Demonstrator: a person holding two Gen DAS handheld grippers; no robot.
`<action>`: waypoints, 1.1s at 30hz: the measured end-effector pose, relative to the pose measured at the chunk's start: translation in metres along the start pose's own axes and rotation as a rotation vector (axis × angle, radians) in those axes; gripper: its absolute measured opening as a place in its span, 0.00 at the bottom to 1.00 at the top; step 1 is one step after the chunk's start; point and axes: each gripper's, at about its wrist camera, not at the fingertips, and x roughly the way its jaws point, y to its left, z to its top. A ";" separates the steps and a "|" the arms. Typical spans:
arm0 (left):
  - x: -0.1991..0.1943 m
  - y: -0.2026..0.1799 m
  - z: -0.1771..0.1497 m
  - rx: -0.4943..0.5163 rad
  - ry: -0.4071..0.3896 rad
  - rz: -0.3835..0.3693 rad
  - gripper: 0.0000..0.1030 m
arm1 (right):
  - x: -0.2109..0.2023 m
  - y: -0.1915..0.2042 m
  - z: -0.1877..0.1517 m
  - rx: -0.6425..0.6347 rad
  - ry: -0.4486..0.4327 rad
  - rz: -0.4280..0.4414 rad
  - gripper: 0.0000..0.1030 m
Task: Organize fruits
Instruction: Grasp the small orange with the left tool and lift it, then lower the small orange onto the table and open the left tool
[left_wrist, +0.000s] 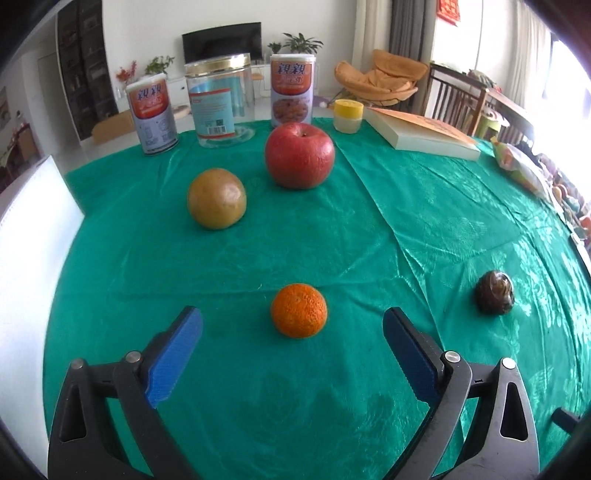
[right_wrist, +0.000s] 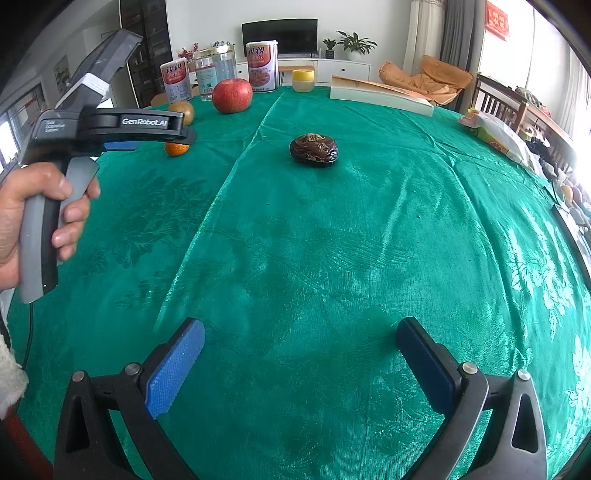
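Observation:
A small orange mandarin (left_wrist: 299, 310) lies on the green tablecloth (left_wrist: 332, 229), just beyond my left gripper (left_wrist: 293, 321), whose blue pads stand wide apart on either side of it without touching. Farther back sit a yellow-brown round fruit (left_wrist: 217, 198) and a red apple (left_wrist: 299, 156). A dark brown wrinkled fruit (left_wrist: 495, 292) lies to the right. In the right wrist view my right gripper (right_wrist: 301, 332) is open over bare cloth, with the dark fruit (right_wrist: 314, 148) well ahead. A hand holds the left gripper (right_wrist: 162, 142) at that view's left, over the mandarin (right_wrist: 177, 148).
Along the far table edge stand two labelled cans (left_wrist: 153, 114) (left_wrist: 291, 90), a clear jar with a gold lid (left_wrist: 218, 99), a small yellow-lidded pot (left_wrist: 348, 116) and a book (left_wrist: 424, 133). A snack bag (left_wrist: 521, 166) lies at the right edge. Chairs stand beyond.

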 end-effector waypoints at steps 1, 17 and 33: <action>0.002 0.001 -0.001 -0.010 -0.004 0.003 0.85 | 0.000 0.000 0.000 -0.001 0.000 0.001 1.00; -0.087 0.042 -0.055 -0.027 0.034 -0.069 0.28 | 0.000 0.000 0.000 -0.009 0.001 0.007 1.00; -0.090 0.066 -0.127 -0.110 0.032 0.072 0.84 | 0.000 0.000 0.000 -0.007 -0.001 0.010 1.00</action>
